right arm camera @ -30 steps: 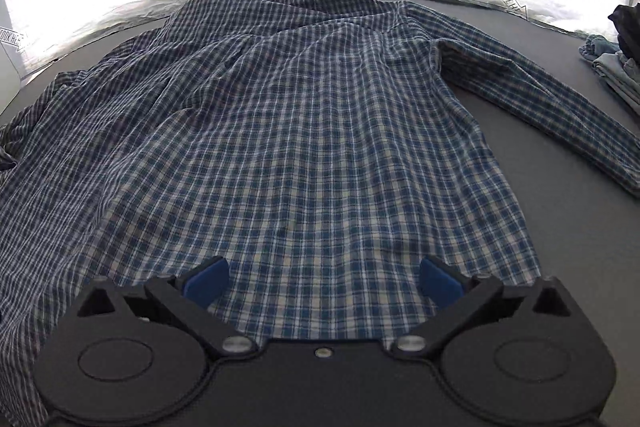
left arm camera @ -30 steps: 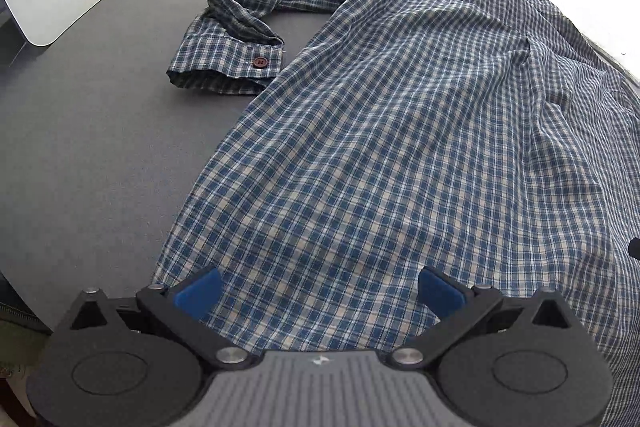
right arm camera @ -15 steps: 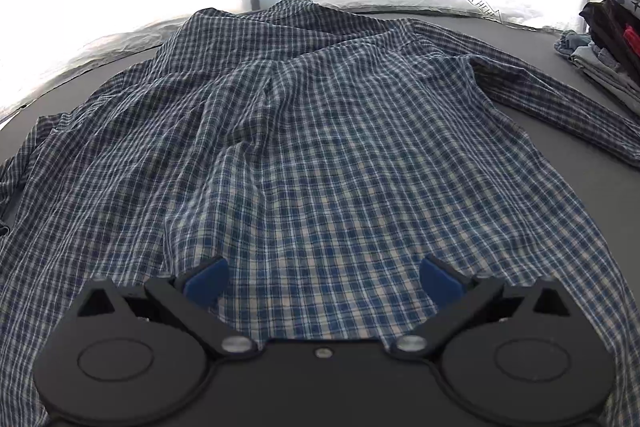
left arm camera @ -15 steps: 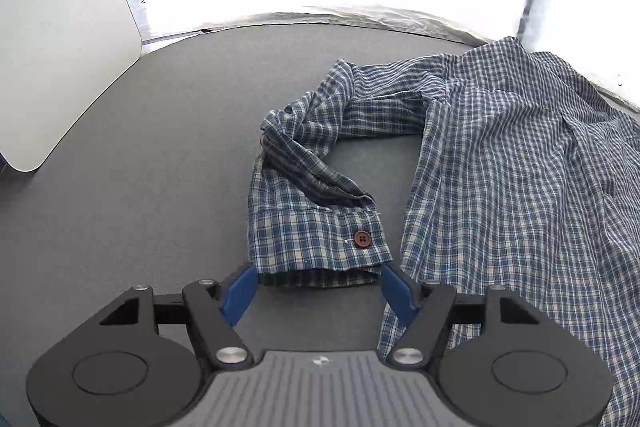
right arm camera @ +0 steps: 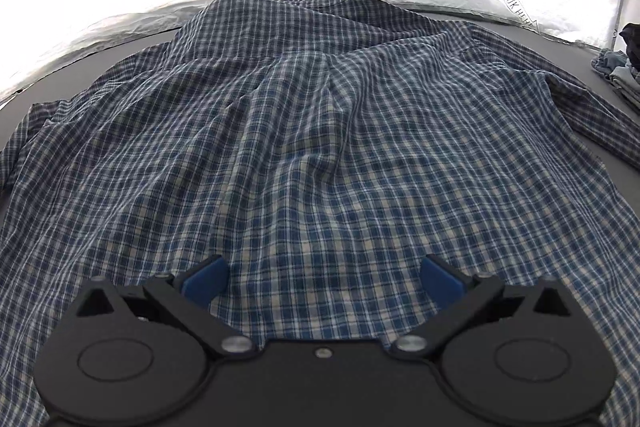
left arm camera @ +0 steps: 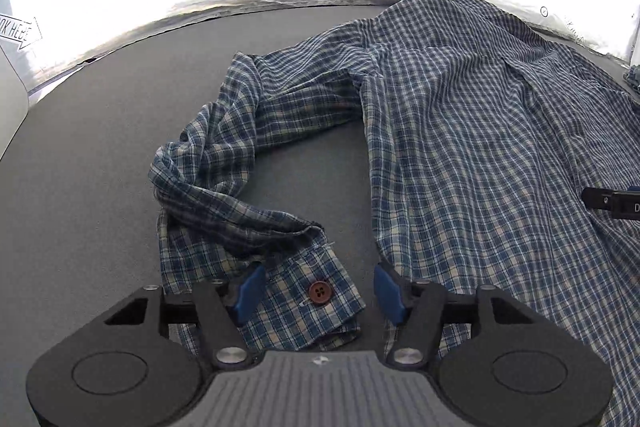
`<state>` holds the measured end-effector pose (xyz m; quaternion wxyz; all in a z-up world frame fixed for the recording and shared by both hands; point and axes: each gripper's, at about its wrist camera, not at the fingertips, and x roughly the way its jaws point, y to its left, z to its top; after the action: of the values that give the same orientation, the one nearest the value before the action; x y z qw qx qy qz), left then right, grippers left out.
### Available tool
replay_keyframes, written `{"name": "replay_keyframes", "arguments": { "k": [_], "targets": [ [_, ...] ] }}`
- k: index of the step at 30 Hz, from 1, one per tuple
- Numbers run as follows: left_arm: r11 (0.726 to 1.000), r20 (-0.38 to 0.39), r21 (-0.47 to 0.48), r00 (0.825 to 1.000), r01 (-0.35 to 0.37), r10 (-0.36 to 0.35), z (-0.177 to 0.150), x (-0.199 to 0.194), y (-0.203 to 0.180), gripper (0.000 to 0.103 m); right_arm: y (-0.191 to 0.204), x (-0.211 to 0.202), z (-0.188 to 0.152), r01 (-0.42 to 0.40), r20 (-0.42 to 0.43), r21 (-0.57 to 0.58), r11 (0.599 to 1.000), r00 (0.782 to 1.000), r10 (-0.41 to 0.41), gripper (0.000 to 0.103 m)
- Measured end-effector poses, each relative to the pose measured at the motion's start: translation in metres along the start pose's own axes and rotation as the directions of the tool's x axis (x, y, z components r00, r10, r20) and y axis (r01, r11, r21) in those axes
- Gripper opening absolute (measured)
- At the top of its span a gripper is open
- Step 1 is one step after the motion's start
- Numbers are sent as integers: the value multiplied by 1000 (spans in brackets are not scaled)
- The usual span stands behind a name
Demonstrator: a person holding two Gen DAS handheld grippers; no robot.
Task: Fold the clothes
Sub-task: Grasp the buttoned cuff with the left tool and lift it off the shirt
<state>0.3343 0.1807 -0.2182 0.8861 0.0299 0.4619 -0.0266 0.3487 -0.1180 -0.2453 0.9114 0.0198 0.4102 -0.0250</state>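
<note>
A: Where was the shirt?

B: The blue plaid shirt (left arm camera: 460, 131) lay spread and rumpled across the dark grey bench (left arm camera: 100, 163), its top end toward the bright white wall. In the right wrist view the shirt (right arm camera: 320, 131) filled most of the frame.

A: And the left hand-held gripper?

B: The left hand-held gripper (left arm camera: 320, 293) sat low at the sleeve cuff (left arm camera: 308, 291), its blue fingers (left arm camera: 250, 293) parted on either side of the cuff, with the brown button (left arm camera: 319, 293) between them. The jaws were open, not pressed on the cloth. The sleeve (left arm camera: 240, 155) curled back in a twisted loop beside the shirt body, bare bench showing inside the loop.

A: The right one?

B: The right hand-held gripper (right arm camera: 322, 277) hung over the lower part of the shirt with its jaws spread wide and nothing between them but the cloth below. I could not tell whether its fingers (right arm camera: 204, 277) touched the fabric. Its dark tip also showed at the right edge of the left wrist view, over the shirt body.

A: Anything else about?

B: A pile of folded clothes (right arm camera: 624, 67) sat at the far right of the bench.
</note>
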Motion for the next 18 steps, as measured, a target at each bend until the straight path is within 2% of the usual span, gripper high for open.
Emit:
{"name": "replay_keyframes", "arguments": {
  "k": [6,9,10,13,15,16,18],
  "targets": [
    [1000,12,30,1000,8,-8,1,4,1,67,1,0,-7,23,87,31,999,996,-26,103],
    [1000,26,-8,1000,6,-5,4,2,9,41,1,1,-8,25,111,37,999,993,-29,103],
    [1000,29,-24,1000,10,-9,5,1,13,29,1,1,-9,24,120,38,999,992,-29,103],
    [993,49,-116,999,0,5,11,-8,29,26,0,1,-10,21,133,41,999,991,-26,103],
    [978,77,-207,996,-29,46,18,-21,47,25,-1,1,-10,20,135,41,999,991,-26,103],
    [960,101,-277,992,-40,70,24,-32,61,25,-1,1,-11,20,137,41,999,990,-26,103],
    [907,143,-413,978,-78,149,31,-54,94,25,-1,1,-11,20,143,41,999,989,-25,103]
  ]
}}
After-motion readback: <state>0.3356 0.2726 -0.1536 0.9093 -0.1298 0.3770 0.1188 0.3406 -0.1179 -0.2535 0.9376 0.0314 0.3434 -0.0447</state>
